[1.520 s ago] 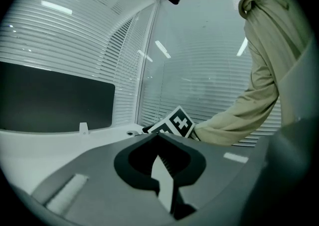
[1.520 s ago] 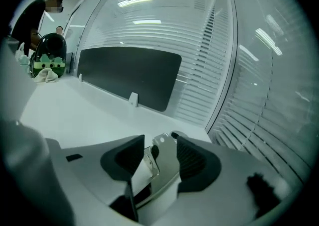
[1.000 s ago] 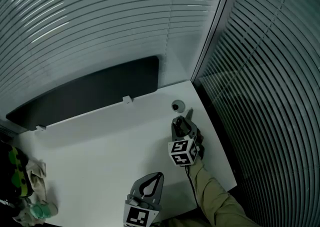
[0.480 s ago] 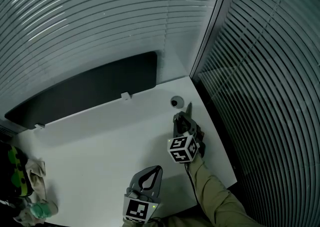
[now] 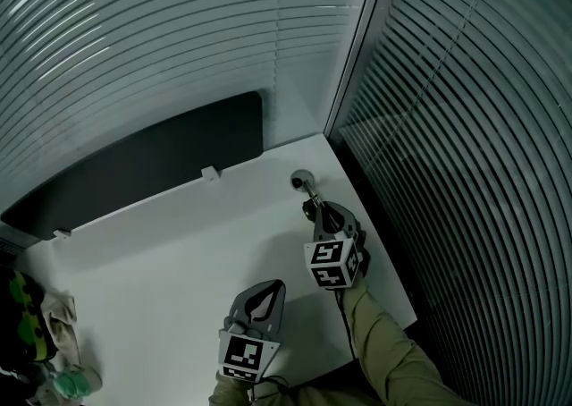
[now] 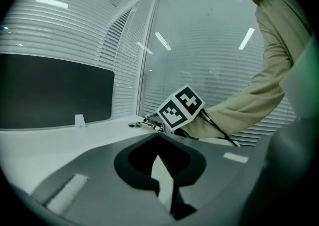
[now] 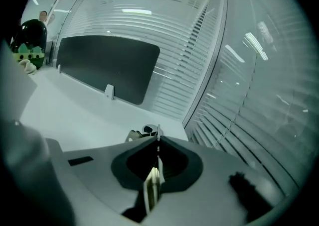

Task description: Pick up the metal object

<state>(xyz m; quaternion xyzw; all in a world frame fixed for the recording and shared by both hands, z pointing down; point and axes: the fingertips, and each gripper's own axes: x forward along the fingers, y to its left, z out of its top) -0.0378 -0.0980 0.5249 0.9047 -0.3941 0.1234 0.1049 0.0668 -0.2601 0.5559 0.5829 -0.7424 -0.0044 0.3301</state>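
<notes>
Head view puts the metal object (image 5: pixel 300 181) at the counter's (image 5: pixel 161 252) far right corner, its thin stem apparently pinched in the fully closed right tongs (image 5: pixel 312 202); it looks small, rigid, light and slick, so that stem suits the grip. Only the left gripper view shows it side-on, beyond the left tongs (image 6: pixel 156 135), closed and empty.

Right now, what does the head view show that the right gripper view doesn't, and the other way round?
Head view only: the left gripper, shut, near the table's front edge, and the person's sleeve. Right gripper view only: the right gripper's jaws pressed together on a thin edge of the metal object. Both: the white table, the black panel, the blinds, the metal object by the far right corner.
</notes>
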